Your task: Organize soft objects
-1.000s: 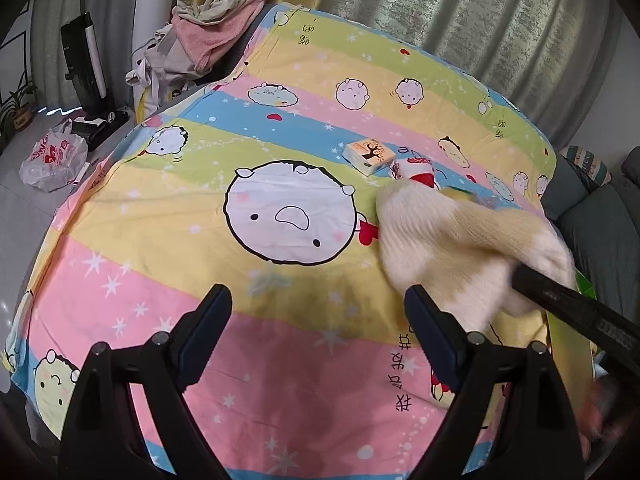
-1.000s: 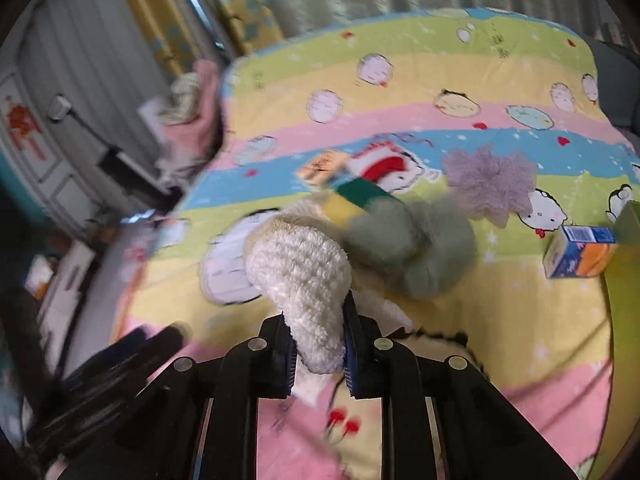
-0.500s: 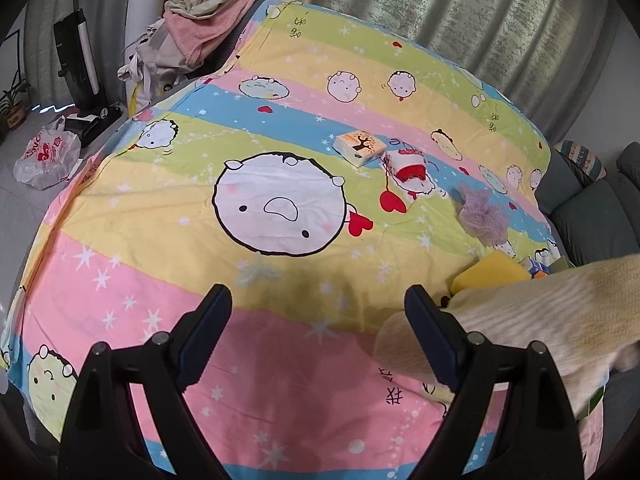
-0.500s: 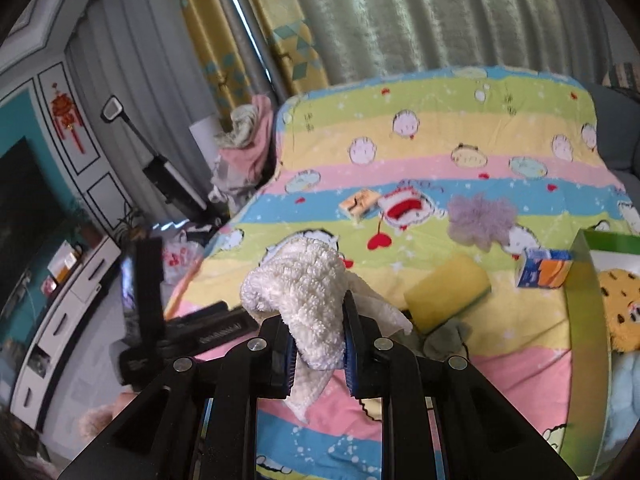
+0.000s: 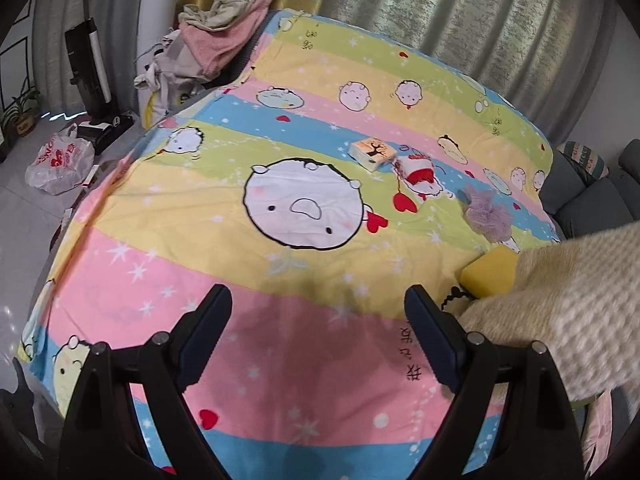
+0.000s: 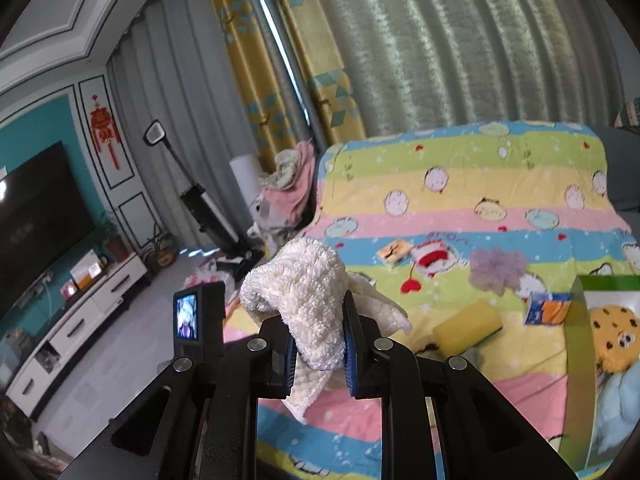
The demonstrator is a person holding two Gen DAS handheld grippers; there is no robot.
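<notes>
My right gripper [image 6: 319, 354] is shut on a cream knitted cloth [image 6: 304, 300], which hangs above the striped cartoon bedsheet [image 6: 460, 184]. That same cream cloth [image 5: 568, 312] fills the right side of the left wrist view. My left gripper [image 5: 318, 340] stands open over the pink stripe with nothing between its fingers. On the sheet lie a yellow sponge [image 6: 468, 326], a purple mesh pouf [image 6: 498, 270], a small blue and orange carton [image 6: 546, 308] and a small printed box [image 6: 394, 252]. A green box [image 6: 580, 360] at the right holds a plush toy [image 6: 614, 340].
A pile of pink and beige clothes [image 5: 224, 28] sits past the bed's far left corner. A vacuum [image 5: 90, 72] and a plastic bag [image 5: 58, 162] stand on the floor at left. A TV [image 6: 36, 216] and white cabinet [image 6: 76, 320] line the left wall.
My right gripper rose and drew back to the right with the cream cloth, uncovering the sponge and the purple pouf. The left gripper shifted only slightly.
</notes>
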